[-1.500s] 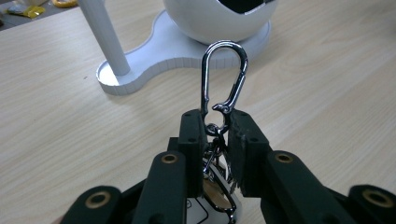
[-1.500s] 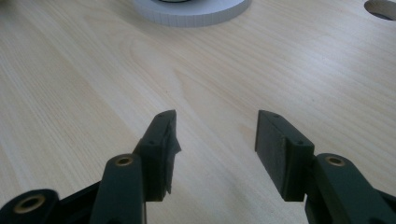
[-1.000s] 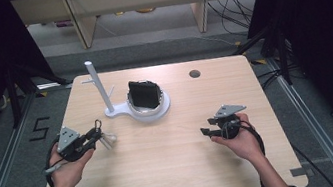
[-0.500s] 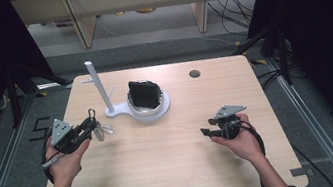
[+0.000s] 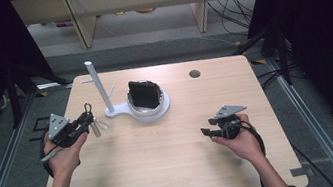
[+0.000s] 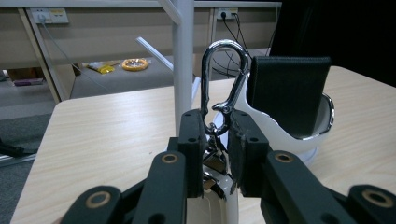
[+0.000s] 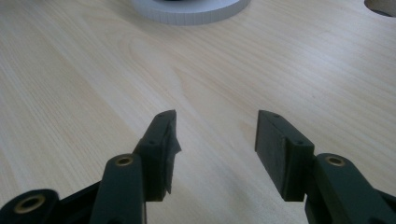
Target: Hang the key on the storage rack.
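Chrome carabiner (image 6: 223, 88) with its keys sat clamped in your left gripper (image 6: 215, 140), just beside the white stand's post (image 6: 183, 56); the thin grip could have slipped; your right gripper (image 7: 215, 154) rested open, empty.

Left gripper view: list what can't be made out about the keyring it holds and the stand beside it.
- Keys under the carabiner: left gripper view, hidden between the left gripper's black jaws.
- Same keys: high view, too small to count.
- White post: left gripper view, top cut off by the upper edge.
- Black wallet: lower part hidden by the white holder's rim.
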The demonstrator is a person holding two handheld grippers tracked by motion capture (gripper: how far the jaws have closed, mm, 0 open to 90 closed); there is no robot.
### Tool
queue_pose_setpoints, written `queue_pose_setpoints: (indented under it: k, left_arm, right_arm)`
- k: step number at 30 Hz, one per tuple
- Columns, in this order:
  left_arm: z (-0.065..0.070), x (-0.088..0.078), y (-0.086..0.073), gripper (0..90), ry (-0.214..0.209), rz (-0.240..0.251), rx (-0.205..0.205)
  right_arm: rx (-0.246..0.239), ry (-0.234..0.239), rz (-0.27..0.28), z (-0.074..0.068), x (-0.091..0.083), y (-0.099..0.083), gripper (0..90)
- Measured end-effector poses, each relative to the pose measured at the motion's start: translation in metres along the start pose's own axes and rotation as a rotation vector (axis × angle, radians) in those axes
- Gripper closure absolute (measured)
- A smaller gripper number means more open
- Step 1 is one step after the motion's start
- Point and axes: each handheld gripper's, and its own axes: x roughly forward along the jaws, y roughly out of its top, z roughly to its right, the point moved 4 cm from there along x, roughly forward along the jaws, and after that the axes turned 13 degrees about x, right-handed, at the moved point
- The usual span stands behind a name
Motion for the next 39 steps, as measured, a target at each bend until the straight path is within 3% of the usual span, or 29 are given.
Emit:
queue_pose_setpoints:
  k: [5, 8, 15, 17, 24, 39]
  left_arm:
    - [-0.008, 0.004, 0.008, 75.5, 0.018, 0.008, -0.005]
    - [-0.013, 0.008, 0.013, 75.5, 0.028, 0.014, -0.006]
    - [-0.026, 0.016, 0.027, 75.5, 0.036, 0.017, -0.005]
    - [-0.03, 0.019, 0.033, 75.4, 0.041, 0.015, -0.002]
    - [-0.036, 0.033, 0.042, 75.4, 0.041, 0.003, -0.01]
    - [-0.044, 0.051, 0.038, 75.4, 0.051, -0.029, -0.054]
  right_arm:
    - [-0.01, 0.001, 0.001, 0.0, 0.001, 0.0, 49.7]
    - [0.007, -0.003, -0.01, 0.0, 0.0, -0.001, 49.7]
    - [0.0, 0.002, -0.008, 0.0, 0.002, -0.002, 49.7]
    - [-0.028, -0.004, 0.007, 0.002, 0.003, -0.001, 49.7]
    - [-0.02, -0.004, 0.003, 0.002, 0.002, -0.001, 49.7]
    - [-0.016, -0.005, 0.002, 0.004, 0.002, -0.002, 49.7]
